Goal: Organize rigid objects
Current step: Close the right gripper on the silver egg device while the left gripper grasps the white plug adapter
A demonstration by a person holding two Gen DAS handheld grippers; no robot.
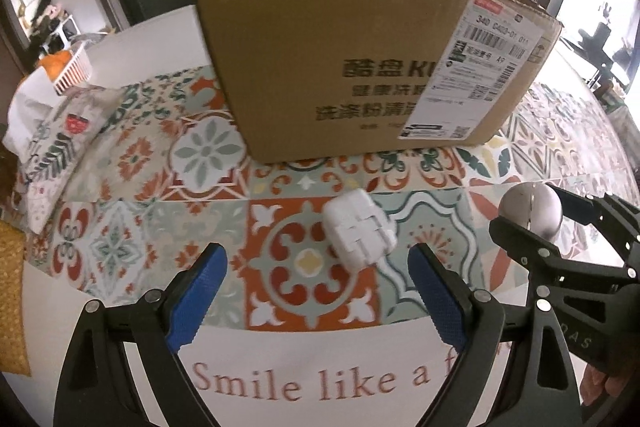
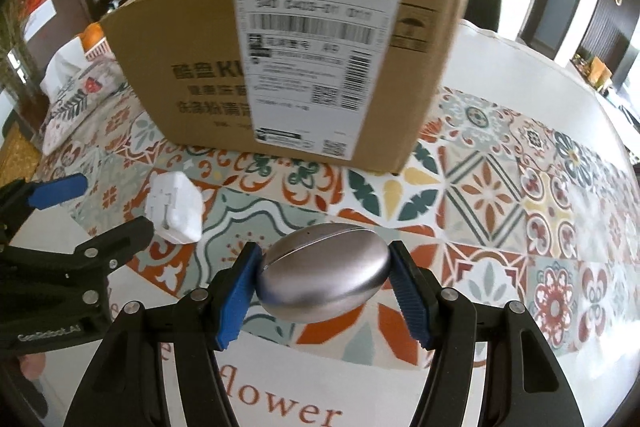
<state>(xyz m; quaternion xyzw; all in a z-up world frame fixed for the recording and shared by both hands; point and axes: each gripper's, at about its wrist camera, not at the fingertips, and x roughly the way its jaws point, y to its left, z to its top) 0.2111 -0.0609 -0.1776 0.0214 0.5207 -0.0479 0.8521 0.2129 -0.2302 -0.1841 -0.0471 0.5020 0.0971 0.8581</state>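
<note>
Blue-padded right gripper, bottom centre of the right wrist view: clamped on a silver oval case, one pad at each narrow end, seam line running across the top. Case off the tablecloth, held in the lower middle of the frame.

Left gripper, bottom centre of the left wrist view: jaws spread wide, nothing between the pads. Same tool visible at the left edge of the right wrist view.

White charger block, just beyond the left gripper's fingertips, centre of the frame: lying on the tablecloth, folded prongs facing up, untouched. Also in the right wrist view, middle left, beside the left gripper's black arm.

Patterned tablecloth, tile motifs in orange, green and white, printed lettering along the near edge at the bottom of both frames.

Cardboard box, upper centre of both frames: standing on the cloth behind both items, top open with ragged edges, white shipping label on the near face. Interior hidden.

White slatted basket, upper left of the left wrist view, orange contents.

Step in hand, as judged: case picked up, carry toward the box under way. Next move, as judged: lift case above the box rim, release inside; left gripper to descend and close across the charger's flat sides.
</note>
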